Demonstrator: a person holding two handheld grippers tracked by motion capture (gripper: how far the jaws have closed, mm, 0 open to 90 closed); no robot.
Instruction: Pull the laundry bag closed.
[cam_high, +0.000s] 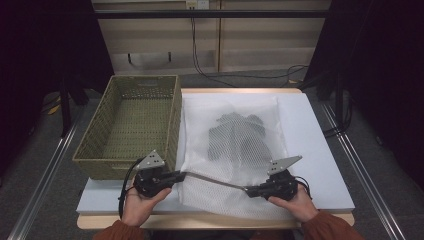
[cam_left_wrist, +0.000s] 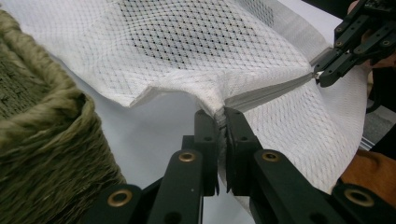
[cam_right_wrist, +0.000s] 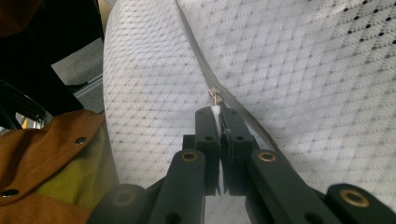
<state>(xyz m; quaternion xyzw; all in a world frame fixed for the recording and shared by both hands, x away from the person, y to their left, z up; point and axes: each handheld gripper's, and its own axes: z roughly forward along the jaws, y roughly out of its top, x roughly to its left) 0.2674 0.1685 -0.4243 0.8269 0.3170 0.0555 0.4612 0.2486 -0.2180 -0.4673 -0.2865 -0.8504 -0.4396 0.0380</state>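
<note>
While both hands rest at the near edge of the white foam-covered table (cam_high: 320, 150), the white mesh laundry bag (cam_high: 235, 150) lies flat on it and serves as the marker for everything else. To the left of the bag, its long side touching or nearly touching the bag's left edge, stands the olive-green woven rectangular basket (cam_high: 130, 125). Just below the basket's near corner, at the bag's near left corner, sits the left gripper (cam_high: 181, 175); its black jaws are pressed together on the end of the bag's grey zip tape, with only the folded mesh and tape between the pads, as the left gripper view shows. Inside the bag, toward its middle, a dark garment (cam_high: 237, 132) shows through the mesh; what kind of garment it is cannot be told through the weave. From the left gripper the grey zipper line (cam_high: 215, 181) runs taut across the bag's near part, lifted a little off the table, to the right gripper (cam_high: 247, 189) at the bag's near right. That gripper's jaws are closed as well, pinching what seems to be a small white tab just behind the metal zipper slider (cam_right_wrist: 215, 96). A rust-orange sleeve (cam_high: 330, 227) shows behind the right hand (cam_high: 295, 200).
</note>
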